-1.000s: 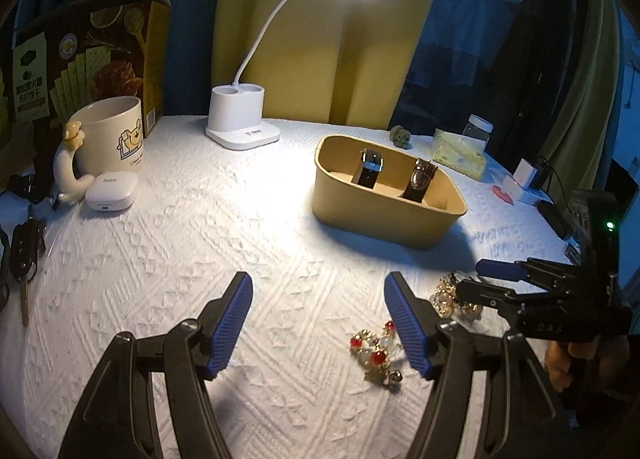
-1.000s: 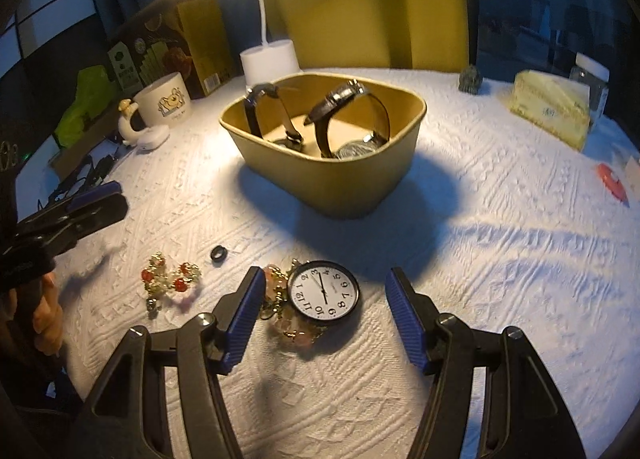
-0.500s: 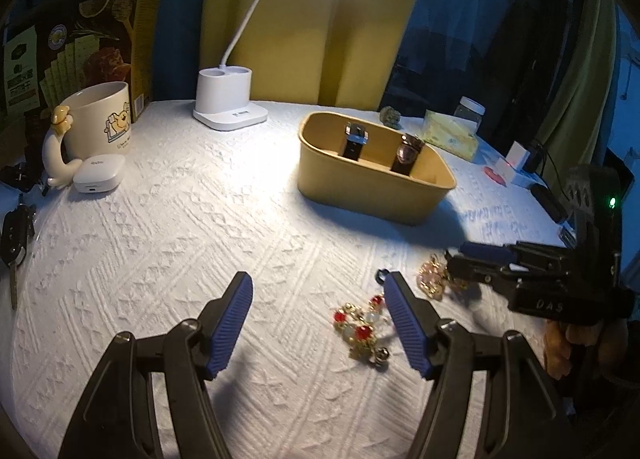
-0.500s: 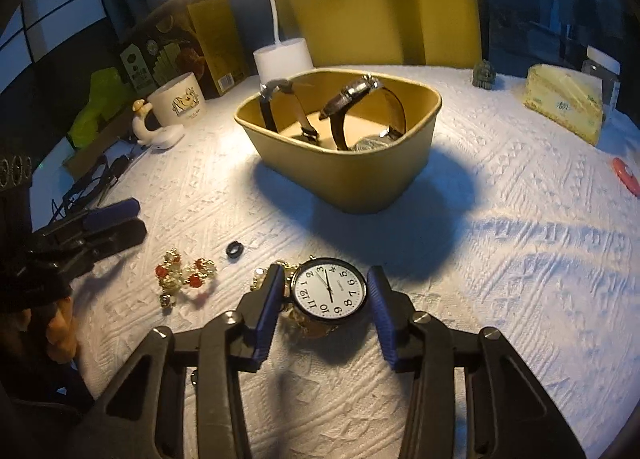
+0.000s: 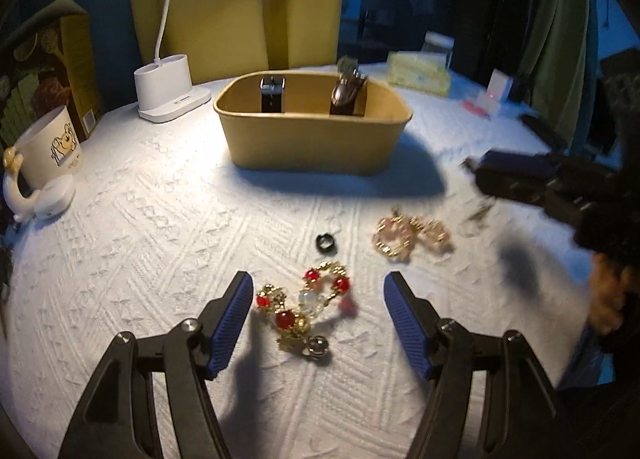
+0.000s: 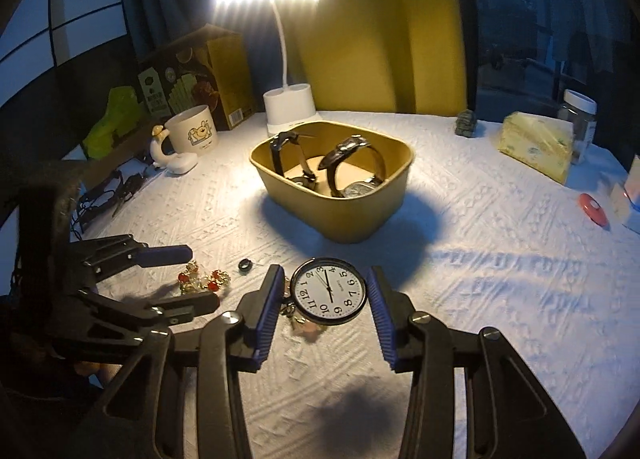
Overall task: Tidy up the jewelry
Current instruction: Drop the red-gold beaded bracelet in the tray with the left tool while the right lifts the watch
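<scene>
Between the jaws, a black-rimmed pocket watch [image 6: 328, 291] (white dial, black numerals).

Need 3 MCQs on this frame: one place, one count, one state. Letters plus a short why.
1. Where is the black ring?
A. in the bin
B. on the cloth
C. in the mug

2. How many strap watches stand in the bin?
A. two
B. four
C. none

3. What is the right claw doing?
A. gripping the pocket watch
B. empty, wide open
C. holding the mug

Key: 1 B, it lies on the cloth beyond the red bead bracelet; 2 A, two straps stick up; 3 A, both pads meet the watch rim.
</scene>
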